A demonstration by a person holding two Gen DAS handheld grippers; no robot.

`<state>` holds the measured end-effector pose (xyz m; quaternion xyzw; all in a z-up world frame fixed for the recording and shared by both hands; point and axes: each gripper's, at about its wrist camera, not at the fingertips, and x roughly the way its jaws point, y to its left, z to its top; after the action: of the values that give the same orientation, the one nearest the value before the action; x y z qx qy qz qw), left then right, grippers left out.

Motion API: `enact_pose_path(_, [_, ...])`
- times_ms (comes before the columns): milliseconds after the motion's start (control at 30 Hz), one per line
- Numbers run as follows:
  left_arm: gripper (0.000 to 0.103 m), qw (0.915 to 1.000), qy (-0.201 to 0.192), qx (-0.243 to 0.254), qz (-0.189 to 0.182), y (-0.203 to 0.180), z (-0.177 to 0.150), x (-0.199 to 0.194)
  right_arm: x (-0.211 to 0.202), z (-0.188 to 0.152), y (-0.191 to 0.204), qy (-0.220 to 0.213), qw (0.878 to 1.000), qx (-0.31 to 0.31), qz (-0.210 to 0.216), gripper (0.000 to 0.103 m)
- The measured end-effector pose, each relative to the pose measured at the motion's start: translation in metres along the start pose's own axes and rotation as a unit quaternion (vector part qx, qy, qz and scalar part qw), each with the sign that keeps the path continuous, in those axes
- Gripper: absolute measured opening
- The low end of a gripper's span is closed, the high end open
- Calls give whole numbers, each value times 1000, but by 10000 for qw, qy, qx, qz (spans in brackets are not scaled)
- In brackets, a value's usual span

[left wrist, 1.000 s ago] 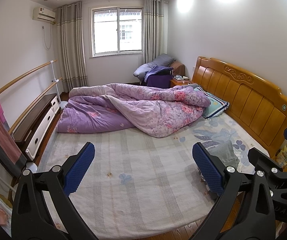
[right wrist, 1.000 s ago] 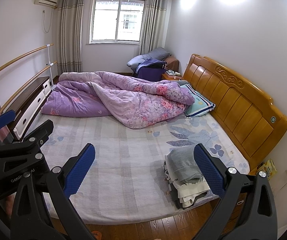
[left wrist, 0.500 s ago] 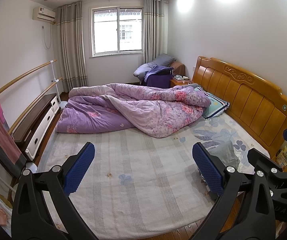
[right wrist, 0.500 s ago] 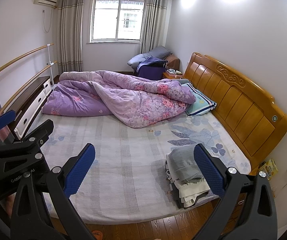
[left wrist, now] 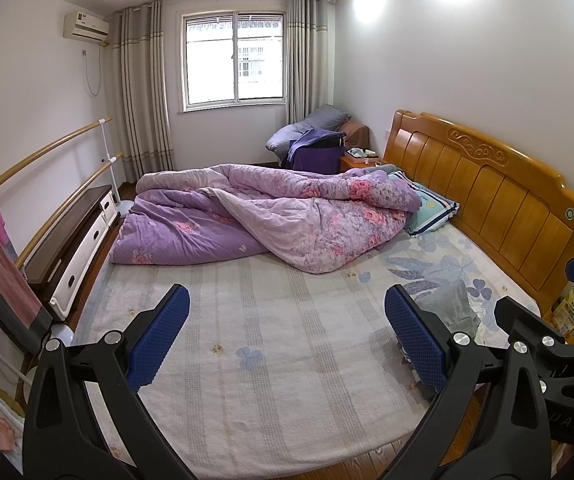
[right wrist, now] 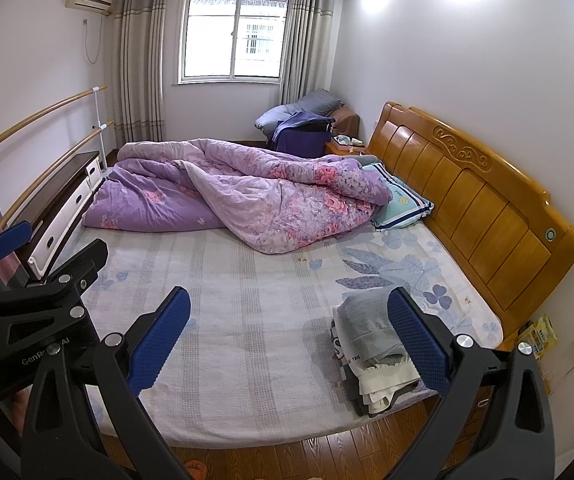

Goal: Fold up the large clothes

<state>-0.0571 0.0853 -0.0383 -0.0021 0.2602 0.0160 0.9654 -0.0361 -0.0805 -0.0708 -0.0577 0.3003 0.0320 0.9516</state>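
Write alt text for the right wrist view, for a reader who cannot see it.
The right hand-held gripper, open and empty, hovers above a bed with a stack of folded clothes at its near right corner. A rumpled purple quilt lies across the far side; the left hand-held gripper shows at left.

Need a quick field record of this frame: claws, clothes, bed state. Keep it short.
left claw: open, empty, held above the near edge of the bed
right claw: open, empty, above the near edge, beside the clothes
clothes stack: folded pile, grey garment on top, at the bed's near right corner by the headboard end
bed sheet: pale, bare across the middle
quilt: purple floral, bunched on the far side
pillow: against the wooden headboard
contact: neither claw touches any cloth
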Motion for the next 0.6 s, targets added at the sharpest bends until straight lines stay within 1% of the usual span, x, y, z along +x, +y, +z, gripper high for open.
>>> enact_pose_path(600, [98,10000,25,11,-31,3,0,4,4,0,-3,17,10000,13,3,95])
